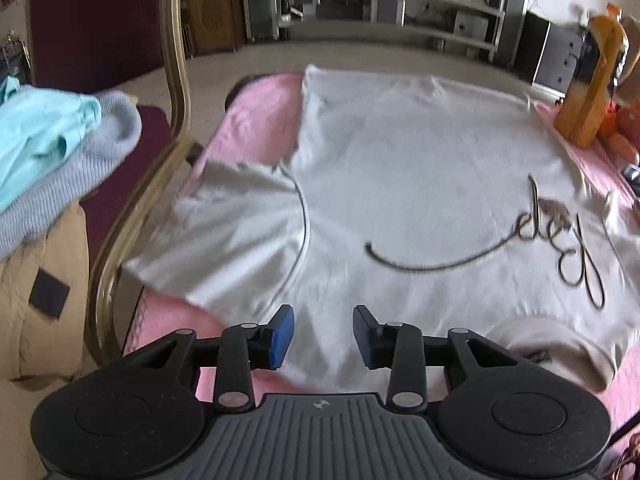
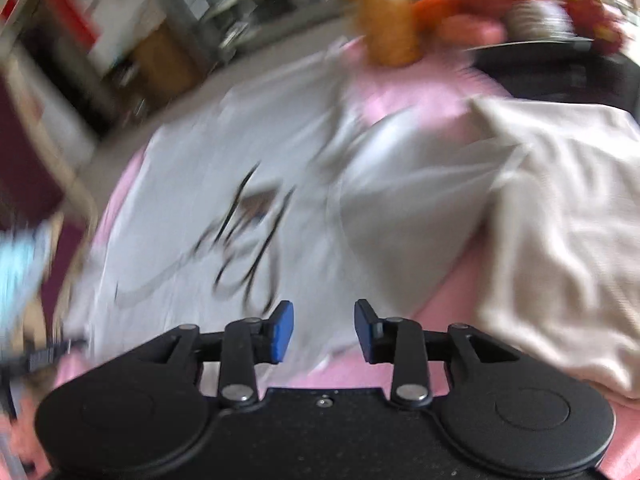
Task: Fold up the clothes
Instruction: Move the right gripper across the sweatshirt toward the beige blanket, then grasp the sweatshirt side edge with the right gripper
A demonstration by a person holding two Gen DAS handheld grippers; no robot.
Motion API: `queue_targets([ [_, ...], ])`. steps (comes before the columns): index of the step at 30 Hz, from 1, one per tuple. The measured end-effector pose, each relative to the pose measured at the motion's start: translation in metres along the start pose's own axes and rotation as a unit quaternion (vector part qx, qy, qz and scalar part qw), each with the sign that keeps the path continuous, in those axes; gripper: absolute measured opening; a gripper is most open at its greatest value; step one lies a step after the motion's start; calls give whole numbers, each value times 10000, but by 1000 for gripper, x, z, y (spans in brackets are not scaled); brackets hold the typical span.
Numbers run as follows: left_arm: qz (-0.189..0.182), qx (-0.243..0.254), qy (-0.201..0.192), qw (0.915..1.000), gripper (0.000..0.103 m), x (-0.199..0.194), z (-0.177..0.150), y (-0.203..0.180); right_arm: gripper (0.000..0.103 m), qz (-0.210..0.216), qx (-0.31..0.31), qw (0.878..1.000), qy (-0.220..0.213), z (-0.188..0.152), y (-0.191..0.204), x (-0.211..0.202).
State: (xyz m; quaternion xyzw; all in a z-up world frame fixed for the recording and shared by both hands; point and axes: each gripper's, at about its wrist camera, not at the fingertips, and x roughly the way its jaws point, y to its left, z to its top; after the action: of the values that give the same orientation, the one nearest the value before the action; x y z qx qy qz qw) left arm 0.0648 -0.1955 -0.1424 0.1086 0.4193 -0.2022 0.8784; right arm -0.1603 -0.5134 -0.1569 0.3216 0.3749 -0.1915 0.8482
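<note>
A white T-shirt with black script lettering lies spread flat on a pink-covered table, its collar nearest me and one sleeve out to the left. My left gripper is open and empty, just above the shirt's shoulder edge near the collar. In the blurred right wrist view the same shirt lies ahead, and my right gripper is open and empty over its near edge.
A chair at the left holds a pile of light blue and grey clothes. An orange bottle stands at the table's far right. A cream cloth lies bunched on the right of the table.
</note>
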Motion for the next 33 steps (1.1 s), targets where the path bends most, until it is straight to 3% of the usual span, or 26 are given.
queue_targets([
  [3,-78,-62,12,10000,39,8,5,-2,36,-132,919,9943,-530,13,-32,-14],
  [6,-133,-36,77,9999,40,17,8,-7,45,-307,1784,9783,-1013,24,-67,-25],
  [10,-88,99,165,9998,40,30,8,-17,43,-535,2449,9605,-1207,37,-103,-25],
  [14,-115,161,311,9993,40,37,4,-21,36,-55,2411,9650,-1026,46,-105,-9],
  [17,-99,202,315,9992,41,39,1,-22,36,-418,2239,9691,-947,54,-92,3],
  [20,-118,168,323,9993,42,39,1,-20,36,-980,2151,9653,-1113,62,-92,7],
  [22,-127,155,327,9993,42,40,1,-19,35,-1015,2235,9638,-1040,66,-100,14],
  [26,-121,191,301,9993,42,40,1,-21,19,-805,2442,9596,-1144,70,-114,23],
  [33,-229,183,109,9995,42,32,4,-21,6,-664,2476,9600,-1125,69,-115,27],
])
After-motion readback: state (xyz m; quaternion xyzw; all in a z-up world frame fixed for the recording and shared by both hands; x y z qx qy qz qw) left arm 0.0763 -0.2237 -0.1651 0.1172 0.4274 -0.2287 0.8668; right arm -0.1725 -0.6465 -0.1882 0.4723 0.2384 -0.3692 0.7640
